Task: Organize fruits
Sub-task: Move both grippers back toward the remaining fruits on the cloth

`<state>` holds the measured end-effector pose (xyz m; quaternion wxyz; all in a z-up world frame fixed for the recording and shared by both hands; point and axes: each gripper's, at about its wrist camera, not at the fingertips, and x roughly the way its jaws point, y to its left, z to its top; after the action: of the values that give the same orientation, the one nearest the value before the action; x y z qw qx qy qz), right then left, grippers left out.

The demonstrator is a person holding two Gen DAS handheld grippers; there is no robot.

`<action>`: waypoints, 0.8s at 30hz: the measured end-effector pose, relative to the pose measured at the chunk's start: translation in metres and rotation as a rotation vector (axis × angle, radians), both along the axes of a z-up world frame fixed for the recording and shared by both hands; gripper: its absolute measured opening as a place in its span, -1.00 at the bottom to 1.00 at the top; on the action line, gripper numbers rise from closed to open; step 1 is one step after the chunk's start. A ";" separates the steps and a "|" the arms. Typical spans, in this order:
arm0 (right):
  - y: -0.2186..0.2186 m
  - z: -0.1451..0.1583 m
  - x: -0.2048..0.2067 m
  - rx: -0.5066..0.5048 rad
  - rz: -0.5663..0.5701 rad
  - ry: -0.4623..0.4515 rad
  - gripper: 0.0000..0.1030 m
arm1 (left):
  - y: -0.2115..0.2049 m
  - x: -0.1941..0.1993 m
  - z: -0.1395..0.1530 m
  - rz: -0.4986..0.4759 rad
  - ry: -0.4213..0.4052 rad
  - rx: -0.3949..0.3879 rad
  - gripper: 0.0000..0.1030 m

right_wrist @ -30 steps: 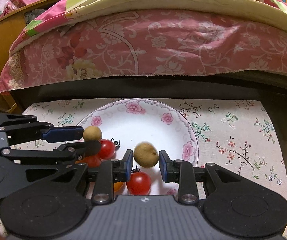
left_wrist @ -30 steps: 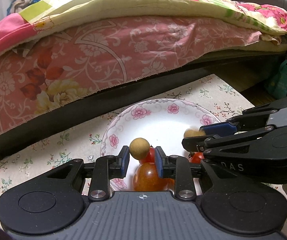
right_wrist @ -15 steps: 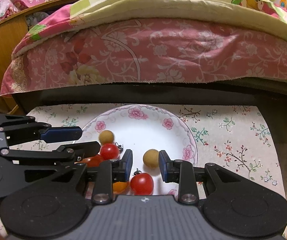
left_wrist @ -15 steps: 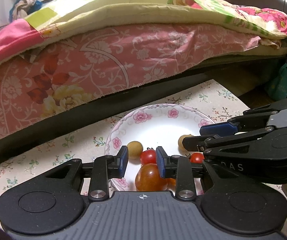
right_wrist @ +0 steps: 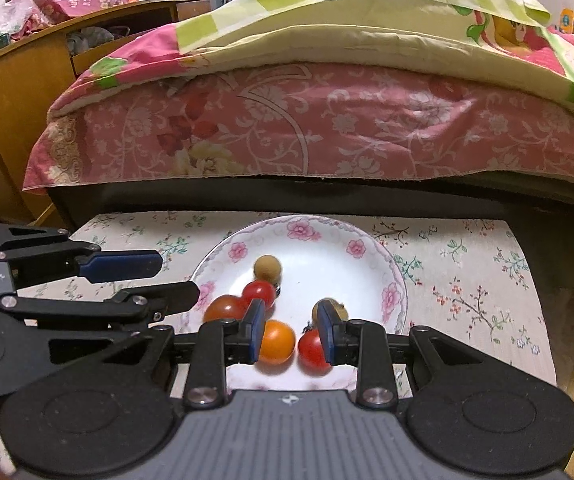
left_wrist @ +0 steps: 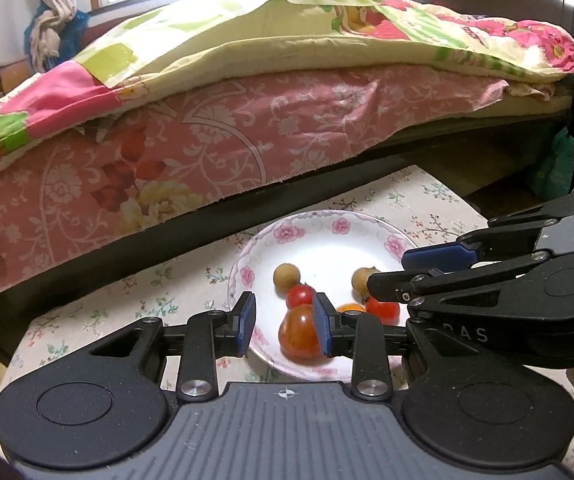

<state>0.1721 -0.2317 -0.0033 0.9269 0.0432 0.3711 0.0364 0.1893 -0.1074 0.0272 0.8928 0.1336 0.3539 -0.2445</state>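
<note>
Left wrist view. My left hand-held gripper (left_wrist: 285,326) has its jaws parted, nothing between the blue pads. It hangs over the near rim of the floral plate (left_wrist: 247,276), which sits on the surface (left_wrist: 127,300) covered in a flowered cloth. In the plate: a tan round fruit (left_wrist: 286,275) toward the far left, a small red tomato (left_wrist: 301,295) touching it on the near side, and a larger red-orange tomato (left_wrist: 299,338) nearest me, partly behind my right pad. A second tan fruit (left_wrist: 360,278) lies to the right, half hidden by the right hand-held gripper (left_wrist: 391,270), which comes in from the right edge with its two fingers spread and empty. An orange tomato (left_wrist: 349,308) and another red tomato (left_wrist: 385,308) peek out below it. A bed (left_wrist: 247,140) with a pink floral sheet runs behind the surface.

Right wrist view. Right hand-held gripper (right_wrist: 293,330) also open, holding nothing, low over the plate's (right_wrist: 391,276) near side. Between the pads I see the orange tomato (right_wrist: 275,340) and red tomato (right_wrist: 311,346) side by side, near or touching. The second tan fruit (right_wrist: 341,310) is just past the right pad. Further in: tan round fruit (right_wrist: 267,267), small red tomato (right_wrist: 259,294), larger red-orange tomato (right_wrist: 223,308). The left hand-held gripper (right_wrist: 167,278) enters from the left, fingers apart, tips at the plate's left rim. A wooden cabinet (right_wrist: 7,100) stands at far left.
</note>
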 end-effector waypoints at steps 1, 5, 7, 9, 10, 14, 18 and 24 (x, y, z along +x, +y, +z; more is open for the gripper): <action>0.001 0.001 -0.004 0.000 0.001 0.001 -0.43 | 0.001 -0.003 0.001 -0.002 0.001 0.002 -0.24; 0.008 0.005 -0.019 0.005 0.012 0.006 -0.43 | 0.007 -0.018 0.006 -0.010 0.007 0.008 -0.24; 0.013 0.005 -0.026 0.008 0.023 0.017 -0.43 | 0.011 -0.027 0.007 -0.015 0.014 0.012 -0.24; 0.019 0.004 -0.033 0.003 0.031 0.026 -0.43 | 0.015 -0.034 0.005 -0.014 0.025 0.021 -0.24; 0.022 0.002 -0.036 0.000 0.038 0.035 -0.43 | 0.017 -0.038 0.003 -0.013 0.031 0.026 -0.24; 0.033 -0.006 -0.046 -0.002 0.064 0.070 -0.43 | 0.026 -0.050 -0.005 -0.010 0.067 0.030 -0.24; 0.043 -0.013 -0.056 0.005 0.095 0.099 -0.43 | 0.035 -0.062 -0.011 -0.018 0.093 0.047 -0.13; 0.055 -0.026 -0.060 0.002 0.149 0.131 -0.37 | 0.051 -0.071 -0.023 -0.009 0.123 0.069 -0.01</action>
<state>0.1116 -0.1770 -0.0293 0.8953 0.0186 0.4331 0.1024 0.1180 -0.0565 0.0045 0.8631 0.1506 0.4159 -0.2437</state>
